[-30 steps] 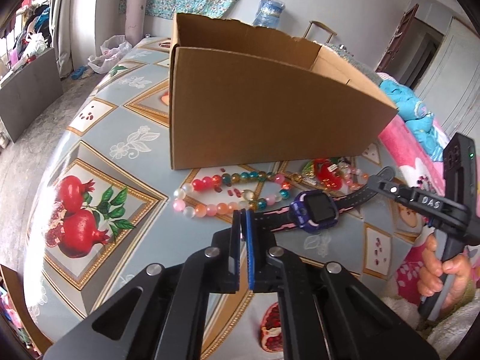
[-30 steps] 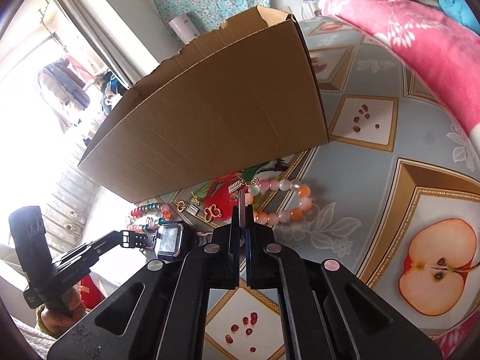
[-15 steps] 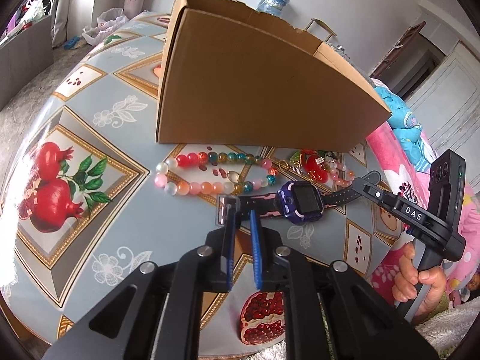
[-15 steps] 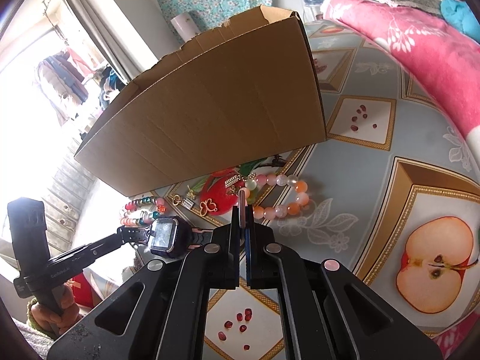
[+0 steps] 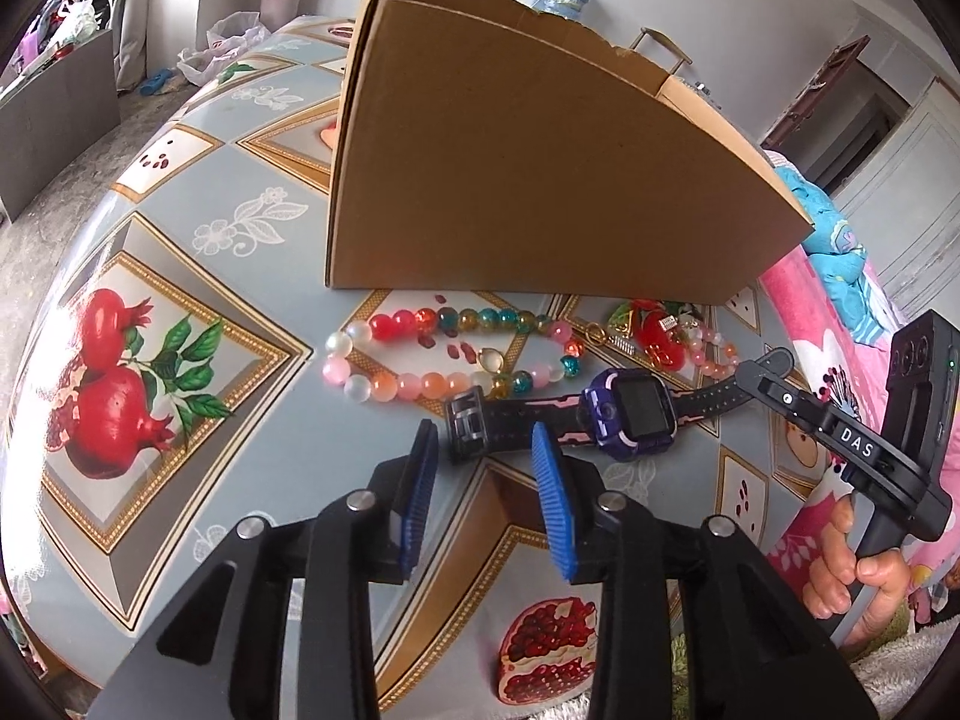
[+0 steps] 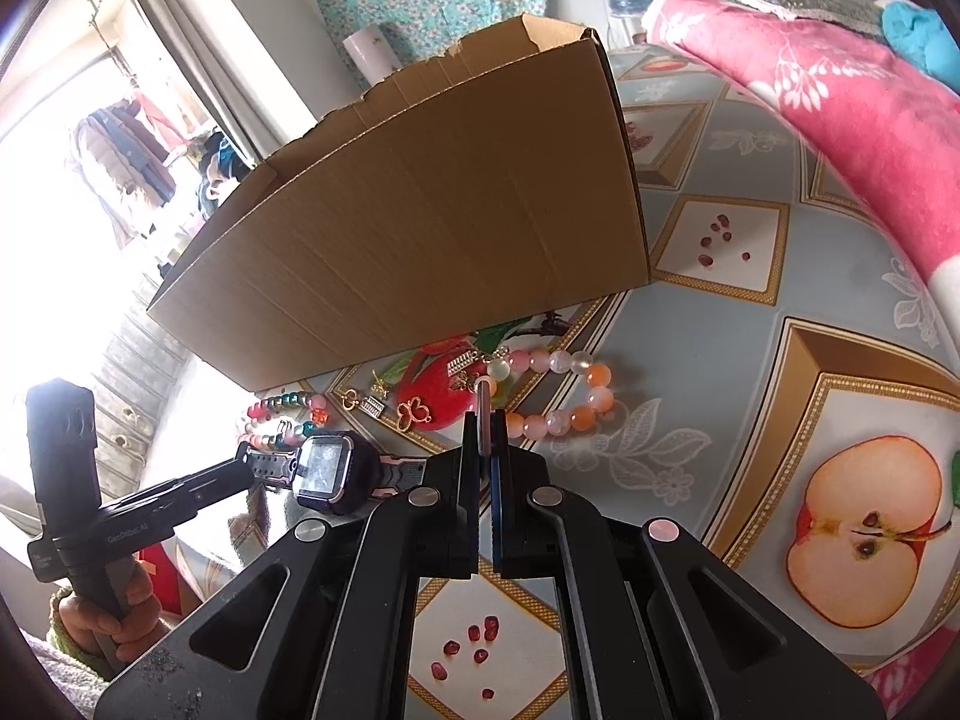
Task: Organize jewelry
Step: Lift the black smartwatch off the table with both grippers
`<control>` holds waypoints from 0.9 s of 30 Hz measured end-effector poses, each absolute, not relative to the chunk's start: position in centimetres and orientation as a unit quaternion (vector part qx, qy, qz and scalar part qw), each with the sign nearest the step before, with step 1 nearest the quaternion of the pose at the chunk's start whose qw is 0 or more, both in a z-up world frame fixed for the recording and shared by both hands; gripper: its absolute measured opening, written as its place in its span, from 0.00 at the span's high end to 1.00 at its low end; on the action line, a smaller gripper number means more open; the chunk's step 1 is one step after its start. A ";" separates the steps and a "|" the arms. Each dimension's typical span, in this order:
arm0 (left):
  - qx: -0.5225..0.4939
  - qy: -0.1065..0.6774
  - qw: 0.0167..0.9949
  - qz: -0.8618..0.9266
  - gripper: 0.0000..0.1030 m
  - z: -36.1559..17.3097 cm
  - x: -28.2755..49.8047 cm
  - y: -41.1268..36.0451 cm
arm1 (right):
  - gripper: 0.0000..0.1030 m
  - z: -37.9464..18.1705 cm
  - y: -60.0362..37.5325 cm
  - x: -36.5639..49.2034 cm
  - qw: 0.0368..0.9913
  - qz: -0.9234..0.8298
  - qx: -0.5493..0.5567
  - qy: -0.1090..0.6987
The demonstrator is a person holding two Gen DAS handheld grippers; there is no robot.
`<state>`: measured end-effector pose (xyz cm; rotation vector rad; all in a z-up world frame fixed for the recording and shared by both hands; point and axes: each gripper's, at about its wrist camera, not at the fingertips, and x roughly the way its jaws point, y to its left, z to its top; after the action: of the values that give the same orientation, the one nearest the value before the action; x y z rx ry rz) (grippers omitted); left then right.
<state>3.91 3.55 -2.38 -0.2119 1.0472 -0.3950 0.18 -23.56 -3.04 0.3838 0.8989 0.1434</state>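
A: State of each hand-held gripper?
B: Left hand-held gripper (image 5: 483, 450): jaws have just been opening, partly apart, over the watch (image 5: 630, 414) strap end, not pressing it. Right hand-held gripper (image 6: 485, 420): closed on the other strap end.
A: Watch location?
B: On the counter (image 5: 240, 396), in front of the box (image 5: 528, 180), just beside the bead bracelets (image 5: 444, 354).

White capitals "DAS" stand on the black finger of the right gripper (image 5: 774, 381), seen in the left wrist view to the right of the left claw's own blue pads. In the right wrist view, small pale lettering runs along the body of the left gripper (image 6: 243, 468), at lower left of the right claw; it seems to start "Gen" but the rest is too small to make out. The smartwatch (image 5: 630, 414) screen is dark, with no digits legible.
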 end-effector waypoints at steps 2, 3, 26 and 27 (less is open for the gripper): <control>-0.100 0.494 0.844 -0.183 0.69 -2.5 4.1 3.5 | 0.99 -3.1 -23.6 0.2 0.881 0.069 0.184 0.431; -0.100 0.494 0.844 -0.182 0.69 -2.5 4.3 3.3 | 0.99 -3.1 -23.6 0.2 0.881 0.069 0.184 0.431; -0.022 0.453 0.873 -0.179 0.96 -0.5 2.6 1.1 | 0.99 -1.2 -23.8 -1.2 0.892 0.073 0.179 0.408; -0.023 0.452 0.873 -0.181 0.96 -0.4 2.5 1.1 | 0.99 -1.0 -23.8 -1.3 0.893 0.074 0.178 0.406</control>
<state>2.49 1.10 -0.40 -0.0472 0.9435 -0.3784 -1.32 -23.82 -1.04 0.3701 0.8432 0.1525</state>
